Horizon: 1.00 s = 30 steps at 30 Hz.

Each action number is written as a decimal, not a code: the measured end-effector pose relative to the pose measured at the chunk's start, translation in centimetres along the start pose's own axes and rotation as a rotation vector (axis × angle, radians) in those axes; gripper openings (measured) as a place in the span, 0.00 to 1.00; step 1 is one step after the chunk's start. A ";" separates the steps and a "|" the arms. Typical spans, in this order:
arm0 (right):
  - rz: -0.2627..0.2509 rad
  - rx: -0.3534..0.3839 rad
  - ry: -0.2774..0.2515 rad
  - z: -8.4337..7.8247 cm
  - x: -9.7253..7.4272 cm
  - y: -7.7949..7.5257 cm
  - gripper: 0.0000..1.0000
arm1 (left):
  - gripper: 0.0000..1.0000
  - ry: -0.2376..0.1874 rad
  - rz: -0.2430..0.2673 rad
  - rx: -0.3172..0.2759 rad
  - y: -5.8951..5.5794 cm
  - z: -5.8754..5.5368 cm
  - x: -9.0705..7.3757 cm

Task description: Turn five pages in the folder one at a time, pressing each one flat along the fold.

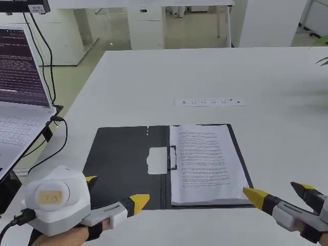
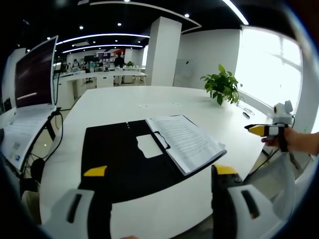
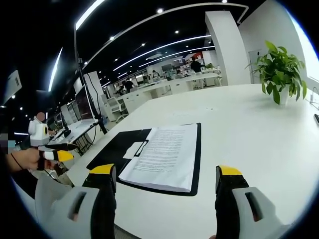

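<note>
While the black open folder (image 1: 123, 164) is lying flat on the white tabletop (image 1: 205, 72) at the centre of the head view, both grippers are hanging near its closest edge. A thick stack of white printed pages (image 1: 205, 164) is resting on the folder's right half, and a black metal clip (image 1: 172, 158) is sitting along the fold, with a small white label patch (image 1: 158, 160) lying just beside it at nine o'clock on the bare left cover. The left gripper (image 1: 115, 189) is hovering at seven o'clock from the folder's centre. Its yellow-tipped jaws are standing wide apart and gripping nothing, with one tip over the cover's left edge and the other over its near edge; whether either is touching cannot be told. The right gripper (image 1: 279, 190) is hovering at five o'clock, just beside the folder's near right corner and off the pages, its jaws likewise spread and holding nothing. An open silver laptop (image 1: 20, 92) is glowing at nine to ten o'clock, a white power strip (image 1: 210, 102) is lying at twelve o'clock beyond the folder, and a green potted plant (image 3: 279, 69) is standing at the table's far side in the right gripper view.
</note>
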State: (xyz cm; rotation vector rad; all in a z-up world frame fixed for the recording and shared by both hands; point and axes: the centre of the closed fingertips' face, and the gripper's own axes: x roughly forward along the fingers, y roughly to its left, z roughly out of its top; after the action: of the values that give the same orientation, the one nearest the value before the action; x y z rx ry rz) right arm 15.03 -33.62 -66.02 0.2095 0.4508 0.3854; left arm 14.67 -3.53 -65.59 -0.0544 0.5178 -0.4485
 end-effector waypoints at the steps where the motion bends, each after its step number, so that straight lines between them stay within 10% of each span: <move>1: -0.002 0.000 0.001 0.0 0.0 0.0 0.81 | 0.83 0.001 -0.001 0.001 0.0 0.0 0.1; 14: -0.005 0.005 -0.001 0.0 0.2 -0.1 0.81 | 0.81 0.017 -0.043 0.031 -1.1 0.3 2.3; 30: -0.033 0.028 0.000 -0.6 -0.2 -0.4 0.80 | 0.79 0.075 -0.200 0.133 -6.7 0.4 8.7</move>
State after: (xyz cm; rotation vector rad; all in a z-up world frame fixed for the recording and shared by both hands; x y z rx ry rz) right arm 14.73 -34.00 -66.59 0.2294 0.4591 0.3469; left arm 18.92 -13.29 -68.22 0.0385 0.5574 -0.6819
